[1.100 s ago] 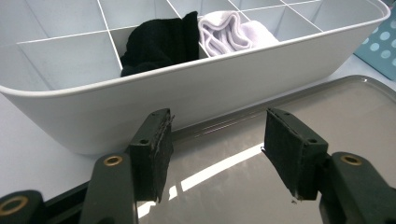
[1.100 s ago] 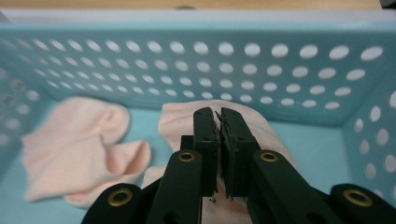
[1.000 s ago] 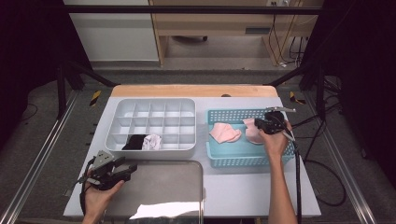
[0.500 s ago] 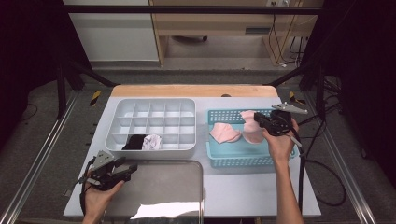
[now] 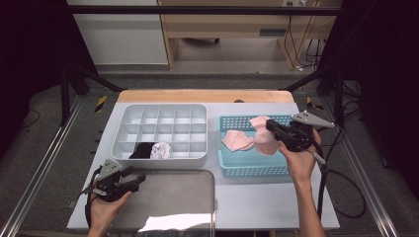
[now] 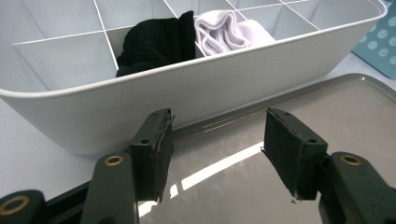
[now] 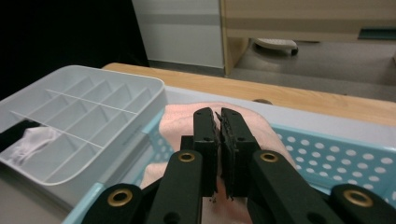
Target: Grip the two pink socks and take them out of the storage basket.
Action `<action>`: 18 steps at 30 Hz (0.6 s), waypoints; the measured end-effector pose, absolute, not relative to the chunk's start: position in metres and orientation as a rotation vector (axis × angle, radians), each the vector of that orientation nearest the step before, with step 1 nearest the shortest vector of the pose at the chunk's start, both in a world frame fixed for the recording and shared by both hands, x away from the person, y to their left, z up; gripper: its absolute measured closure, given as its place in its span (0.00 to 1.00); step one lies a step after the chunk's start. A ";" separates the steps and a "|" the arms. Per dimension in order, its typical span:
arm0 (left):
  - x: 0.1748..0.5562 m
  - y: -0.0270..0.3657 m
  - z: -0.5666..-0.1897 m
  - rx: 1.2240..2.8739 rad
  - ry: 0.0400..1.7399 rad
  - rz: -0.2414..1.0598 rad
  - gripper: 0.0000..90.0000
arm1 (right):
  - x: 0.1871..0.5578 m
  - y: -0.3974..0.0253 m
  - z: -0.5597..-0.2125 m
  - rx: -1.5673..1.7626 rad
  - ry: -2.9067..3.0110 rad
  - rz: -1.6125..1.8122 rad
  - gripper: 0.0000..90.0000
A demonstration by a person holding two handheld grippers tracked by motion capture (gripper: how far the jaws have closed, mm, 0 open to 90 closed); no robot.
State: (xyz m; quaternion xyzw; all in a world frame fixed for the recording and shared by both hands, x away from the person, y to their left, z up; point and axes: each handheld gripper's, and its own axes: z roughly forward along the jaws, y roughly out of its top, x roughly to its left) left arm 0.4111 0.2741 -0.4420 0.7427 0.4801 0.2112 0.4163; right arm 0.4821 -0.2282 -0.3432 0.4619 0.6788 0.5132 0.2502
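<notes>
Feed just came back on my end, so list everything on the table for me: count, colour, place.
Divided tray: one, white, table's left-centre.
Black sock: one, front-row compartment.
White sock: one, the compartment just right of the black one.
Basket: one, light blue, right of the tray.
Pink cloths: two; one lying in the basket, one pinched in the right gripper.
Metal tray: one, grey, front edge.
Left gripper: open, over the metal tray.
Right gripper: shut on cloth, above the basket.

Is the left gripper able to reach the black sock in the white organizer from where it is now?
Probably yes. The left gripper is open over the metal tray, and the black sock lies in a front compartment, open from above, just behind the white organizer's near wall.
</notes>
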 end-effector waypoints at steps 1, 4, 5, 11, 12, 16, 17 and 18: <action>0.411 0.274 -0.442 1.864 1.207 0.529 0.45 | 0.476 -0.225 -0.339 1.233 1.857 1.416 0.95; 0.411 0.275 -0.442 1.862 1.206 0.531 0.45 | 0.463 -0.219 -0.333 1.188 1.876 1.446 0.95; 0.411 0.275 -0.442 1.860 1.205 0.533 0.45 | 0.458 -0.217 -0.332 1.174 1.886 1.455 0.95; 0.411 0.274 -0.442 1.855 1.204 0.536 0.45 | 0.435 -0.206 -0.332 1.103 1.948 1.507 0.95; 0.411 0.274 -0.442 1.855 1.204 0.536 0.45 | 0.435 -0.206 -0.332 1.103 1.948 1.507 0.95; 0.410 0.275 -0.441 1.847 1.206 0.538 0.45 | 0.421 -0.199 -0.336 1.074 1.987 1.518 0.95; 0.410 0.275 -0.441 1.835 1.205 0.537 0.45 | 0.415 -0.196 -0.341 1.059 2.012 1.522 0.95; 0.409 0.275 -0.440 1.832 1.205 0.537 0.45 | 0.411 -0.195 -0.343 1.054 2.023 1.522 0.95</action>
